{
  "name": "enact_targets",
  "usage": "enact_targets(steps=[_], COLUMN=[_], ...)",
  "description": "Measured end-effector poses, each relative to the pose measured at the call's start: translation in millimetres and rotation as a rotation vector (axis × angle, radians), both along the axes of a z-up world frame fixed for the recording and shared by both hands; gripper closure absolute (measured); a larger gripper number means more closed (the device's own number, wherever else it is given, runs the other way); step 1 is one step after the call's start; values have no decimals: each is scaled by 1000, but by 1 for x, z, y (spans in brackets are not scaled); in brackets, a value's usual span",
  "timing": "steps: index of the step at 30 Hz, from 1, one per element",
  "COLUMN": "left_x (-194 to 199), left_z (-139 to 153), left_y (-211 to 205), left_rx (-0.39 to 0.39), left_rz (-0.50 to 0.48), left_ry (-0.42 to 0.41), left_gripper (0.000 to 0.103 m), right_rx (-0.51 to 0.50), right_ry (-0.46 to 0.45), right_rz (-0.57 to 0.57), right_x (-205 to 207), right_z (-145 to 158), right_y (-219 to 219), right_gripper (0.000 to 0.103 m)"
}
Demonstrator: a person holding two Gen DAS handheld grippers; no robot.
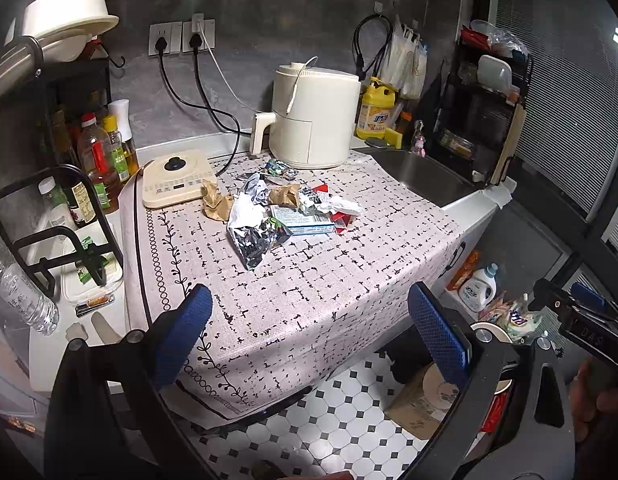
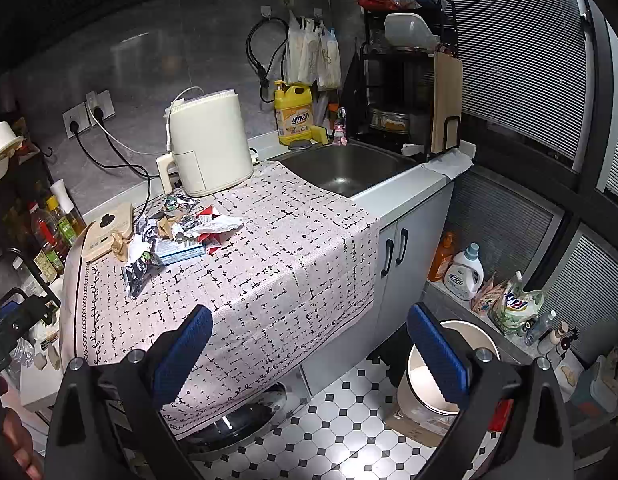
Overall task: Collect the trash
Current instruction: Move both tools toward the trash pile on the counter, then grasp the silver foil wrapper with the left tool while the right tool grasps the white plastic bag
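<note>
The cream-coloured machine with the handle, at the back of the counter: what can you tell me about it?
The cream appliance looks like an air fryer: a rounded, smooth plastic drum with a drawer front and a handle jutting to one side. It stands upright at the far edge of the patterned cloth, beside the sink. A white cable is draped over its top. The trash pile lies just in front.

A patterned cloth [image 1: 309,280] covers the counter [image 2: 405,196]; trash pile [image 1: 277,208], air fryer [image 1: 315,114], and scale [image 1: 177,178] lie on it.

A woven-looking printed tablecloth [image 1: 309,280] is seen at centre frame beneath crumpled foil and paper trash [image 1: 269,212]; a brushed-metal sink [image 2: 349,168] sits upper right.
</note>
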State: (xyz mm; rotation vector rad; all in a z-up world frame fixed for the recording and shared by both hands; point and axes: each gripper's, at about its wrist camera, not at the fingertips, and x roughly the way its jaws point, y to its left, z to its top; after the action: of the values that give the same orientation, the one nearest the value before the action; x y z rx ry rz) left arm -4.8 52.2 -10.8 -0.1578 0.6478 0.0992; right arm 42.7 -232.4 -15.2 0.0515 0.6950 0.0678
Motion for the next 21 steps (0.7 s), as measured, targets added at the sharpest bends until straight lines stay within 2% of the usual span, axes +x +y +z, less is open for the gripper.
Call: enact_targets(steps=[10, 14, 21], left_x=[17, 28, 57], left_z=[-13, -21, -32], left_y=[17, 31, 64], left_rx=[-44, -79, -95], left_rz=[12, 11, 9], left_ry=[28, 33, 34], left_gripper=[6, 6, 6], right_rx=[-5, -10, 9], right_ry=[23, 13, 50], right_rz=[36, 47, 80], right_x=[18, 28, 59], right_z=[-10, -16, -26], right_y=[20, 29, 46], right_gripper=[7, 7, 7])
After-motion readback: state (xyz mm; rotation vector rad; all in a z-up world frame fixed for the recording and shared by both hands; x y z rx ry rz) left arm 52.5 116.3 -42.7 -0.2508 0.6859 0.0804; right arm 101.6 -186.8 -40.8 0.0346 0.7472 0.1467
